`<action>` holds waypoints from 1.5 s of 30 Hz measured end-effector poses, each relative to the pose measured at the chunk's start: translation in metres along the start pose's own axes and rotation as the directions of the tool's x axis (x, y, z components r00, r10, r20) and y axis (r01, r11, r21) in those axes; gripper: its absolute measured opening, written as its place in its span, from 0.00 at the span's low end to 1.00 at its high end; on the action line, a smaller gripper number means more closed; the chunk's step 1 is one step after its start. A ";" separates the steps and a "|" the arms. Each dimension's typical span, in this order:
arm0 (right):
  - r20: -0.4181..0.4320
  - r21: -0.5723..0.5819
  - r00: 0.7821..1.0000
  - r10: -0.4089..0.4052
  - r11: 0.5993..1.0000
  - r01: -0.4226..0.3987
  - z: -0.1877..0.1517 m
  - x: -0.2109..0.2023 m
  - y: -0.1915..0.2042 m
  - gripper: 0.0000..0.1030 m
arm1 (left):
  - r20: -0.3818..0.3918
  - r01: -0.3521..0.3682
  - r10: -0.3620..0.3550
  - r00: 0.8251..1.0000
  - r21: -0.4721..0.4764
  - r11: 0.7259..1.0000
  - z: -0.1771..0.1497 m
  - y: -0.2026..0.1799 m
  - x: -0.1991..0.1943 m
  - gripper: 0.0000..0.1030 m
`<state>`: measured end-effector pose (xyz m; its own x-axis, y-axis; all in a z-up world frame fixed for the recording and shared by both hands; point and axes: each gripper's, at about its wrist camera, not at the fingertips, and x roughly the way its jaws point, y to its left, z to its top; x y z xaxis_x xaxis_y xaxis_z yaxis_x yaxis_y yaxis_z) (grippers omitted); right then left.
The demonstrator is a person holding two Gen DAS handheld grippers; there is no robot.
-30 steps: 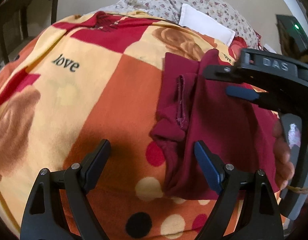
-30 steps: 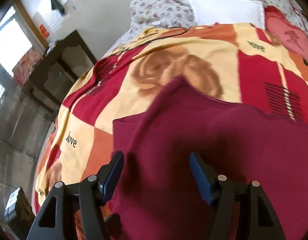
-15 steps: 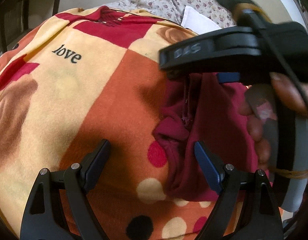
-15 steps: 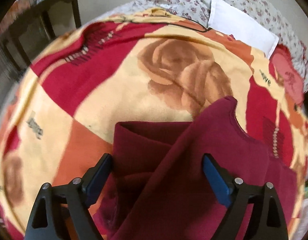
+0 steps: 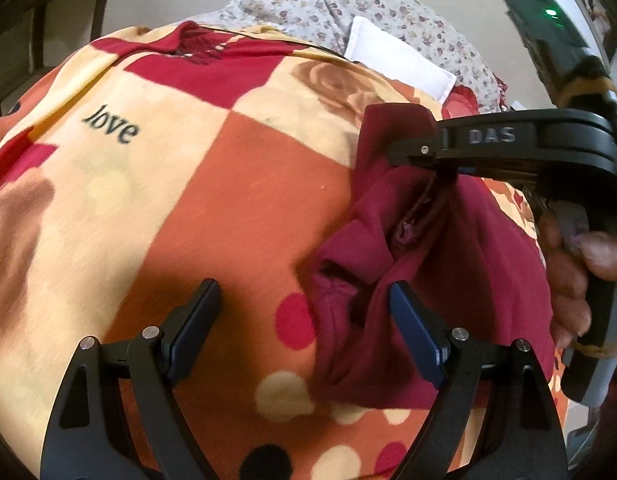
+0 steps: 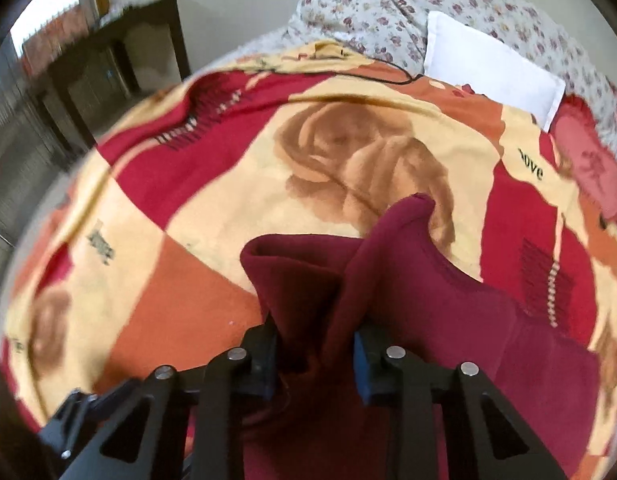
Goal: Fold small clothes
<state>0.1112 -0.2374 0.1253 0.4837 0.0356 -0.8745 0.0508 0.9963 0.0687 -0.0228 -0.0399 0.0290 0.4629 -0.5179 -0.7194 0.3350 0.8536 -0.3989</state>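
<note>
1. The maroon garment (image 5: 460, 280) lies bunched on the blanket (image 5: 212, 208) covering the bed, its long axis running away from my left gripper (image 5: 304, 330) toward the pillows (image 5: 348, 4).
2. My left fingers stand wide apart, holding nothing, their right tip at the garment's near edge.
3. My right gripper (image 6: 314, 354) has its fingers pinched on a raised fold of the garment (image 6: 388, 276).

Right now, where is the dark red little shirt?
The dark red cloth garment lies on the orange, yellow and red flowery blanket, right of centre in the left wrist view, its edge pinched in the right gripper.
</note>
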 end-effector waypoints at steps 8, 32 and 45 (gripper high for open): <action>0.009 0.044 0.998 0.061 0.997 -0.062 -0.003 -0.004 -0.003 0.27 | -0.013 0.055 -0.054 0.998 0.034 0.998 0.006 -0.009 0.017 0.84; -0.015 0.025 0.998 0.062 0.998 -0.061 -0.001 0.006 -0.002 0.27 | -0.049 0.098 -0.094 0.994 0.089 0.991 -0.001 -0.021 0.024 0.83; -0.006 0.022 0.998 0.069 0.997 -0.069 -0.003 0.006 -0.001 0.27 | -0.047 0.072 -0.068 0.997 0.110 0.991 0.000 -0.026 0.028 0.83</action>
<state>0.1114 -0.2384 0.1181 0.4810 0.1047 -0.8705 0.0366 0.9896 0.1393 -0.0186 -0.0763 0.0189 0.4001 -0.5711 -0.7167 0.4562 0.8024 -0.3848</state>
